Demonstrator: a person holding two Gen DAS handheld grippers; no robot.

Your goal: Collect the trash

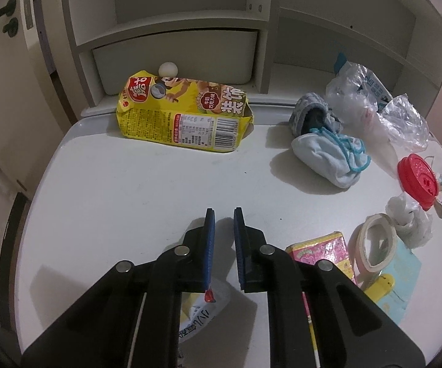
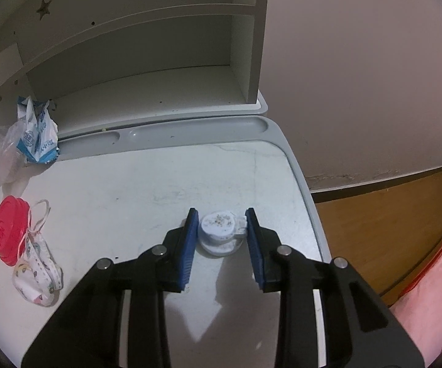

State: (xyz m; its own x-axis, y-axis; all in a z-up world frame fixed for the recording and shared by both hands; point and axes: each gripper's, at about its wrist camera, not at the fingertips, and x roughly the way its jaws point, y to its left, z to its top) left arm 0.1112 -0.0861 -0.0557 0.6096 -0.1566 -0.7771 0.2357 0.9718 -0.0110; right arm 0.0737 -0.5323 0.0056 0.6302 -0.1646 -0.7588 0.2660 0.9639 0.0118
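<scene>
With its jaws apart around the small white cap (image 2: 220,230), the right gripper (image 2: 222,225) could pinch off-centre and flick it off the table's (image 2: 129,202) right edge, while the left gripper (image 1: 224,230), jaws narrowly apart, holds nothing.

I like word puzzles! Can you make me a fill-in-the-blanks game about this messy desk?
The plastic lid near the socks is ____.
The snack bag by the shelf is mostly ____.
The small ball behind that bag is ____.
The right gripper has a small round ____ between its blue fingers.

Missing words: red, yellow, white, container.

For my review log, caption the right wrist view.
Open right gripper straddles a small white lidded cup on the desk.
</scene>
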